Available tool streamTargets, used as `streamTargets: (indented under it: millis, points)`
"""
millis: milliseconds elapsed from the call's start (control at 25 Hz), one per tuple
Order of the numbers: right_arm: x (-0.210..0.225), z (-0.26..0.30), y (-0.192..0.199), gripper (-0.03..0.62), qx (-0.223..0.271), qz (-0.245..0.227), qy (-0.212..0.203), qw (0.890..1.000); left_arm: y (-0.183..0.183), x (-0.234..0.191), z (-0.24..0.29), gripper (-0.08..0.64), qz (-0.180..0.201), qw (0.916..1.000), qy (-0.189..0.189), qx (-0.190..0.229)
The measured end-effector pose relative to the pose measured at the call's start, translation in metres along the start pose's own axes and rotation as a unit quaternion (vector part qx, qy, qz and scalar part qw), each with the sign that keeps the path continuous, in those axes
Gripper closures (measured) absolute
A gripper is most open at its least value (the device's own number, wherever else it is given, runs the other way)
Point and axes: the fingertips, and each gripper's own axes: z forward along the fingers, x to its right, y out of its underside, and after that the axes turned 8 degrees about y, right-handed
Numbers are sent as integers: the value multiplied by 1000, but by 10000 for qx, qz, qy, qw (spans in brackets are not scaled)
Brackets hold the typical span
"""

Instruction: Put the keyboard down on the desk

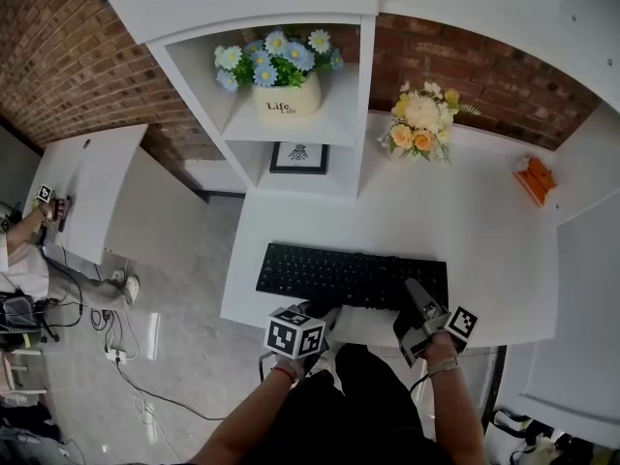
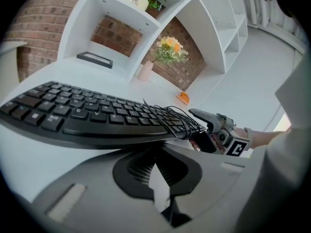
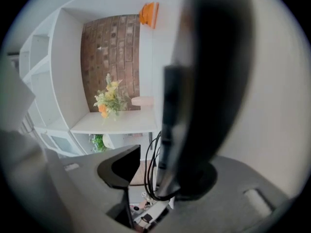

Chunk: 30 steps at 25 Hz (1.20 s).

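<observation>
The black keyboard [image 1: 349,277] lies flat near the front edge of the white desk [image 1: 484,231]. In the left gripper view the keyboard [image 2: 87,115] fills the space just beyond the jaws, with a coil of black cable [image 2: 175,118] on its right end. My left gripper [image 1: 320,316] is at the keyboard's front edge, and in its own view it [image 2: 158,169] is shut with nothing between the jaws. My right gripper [image 1: 417,303] sits at the keyboard's right end. In its own view it [image 3: 155,171] stands open around the keyboard's edge [image 3: 170,130], which rests against one jaw with a gap to the other.
A white shelf unit holds a pot of blue flowers [image 1: 281,95] and a small framed picture [image 1: 298,157]. Peach flowers [image 1: 421,124] and an orange object [image 1: 535,179] stand at the back of the desk. A person's arm [image 1: 24,235] shows at a second desk on the far left.
</observation>
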Motion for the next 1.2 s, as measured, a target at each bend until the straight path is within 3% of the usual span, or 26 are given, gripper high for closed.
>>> streamTargets:
  millis: [80,360,760,920,1000,1200]
  points:
    - [-1,-3,6,360,-249,-360,-51,9990,3,-2,2,563,-45,9999,-57,-75]
    - [6,-16,19,336,-801,-927,189,9923,8,-5,2,562,-177,9993,-177,-277]
    - [8,-34,30,331,-1007,-616,-20,9930,5,-7,4,561,-142,9986,-355,-362]
    - [21,-49,37,335,-1026,-749,76,9919,6,-6,7,563,-237,9985,-301,-402]
    - [23,-52,39,363,-1032,-920,146,9903,10,-6,10,561,-287,9982,-245,-476]
    - [33,-51,38,521,-1020,-1485,669,9814,15,-7,13,561,-379,9968,-194,-683]
